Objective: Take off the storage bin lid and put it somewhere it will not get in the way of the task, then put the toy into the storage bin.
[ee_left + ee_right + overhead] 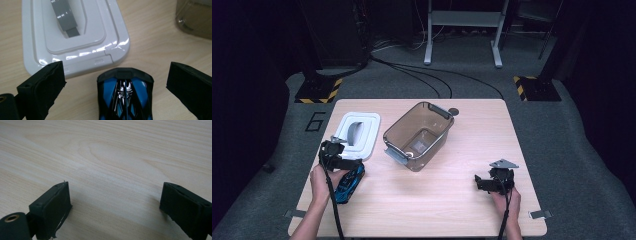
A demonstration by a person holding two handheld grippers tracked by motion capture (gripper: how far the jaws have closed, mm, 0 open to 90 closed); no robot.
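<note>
A blue and black toy car (pixel 350 183) lies on the wooden table (pixel 447 200) near its left front. My left gripper (pixel 343 164) hovers over it, open; in the left gripper view the car (pixel 125 96) sits between the two spread jaws without touching either, and the gripper (pixel 116 82) points at a white lid. That white lid (pixel 358 134) with a grey handle (pixel 65 18) lies just beyond the car. A clear brown tub (pixel 418 135) stands at mid-table. My right gripper (pixel 486 183) rests open at the right front, nothing between its jaws (pixel 115 202).
A small dark round object (pixel 454 111) lies behind the tub. The tub's corner (pixel 195 17) shows at the upper right of the left gripper view. Bare wood (pixel 112 157) lies ahead of the right gripper. Cables and stand bases sit on the floor beyond the table.
</note>
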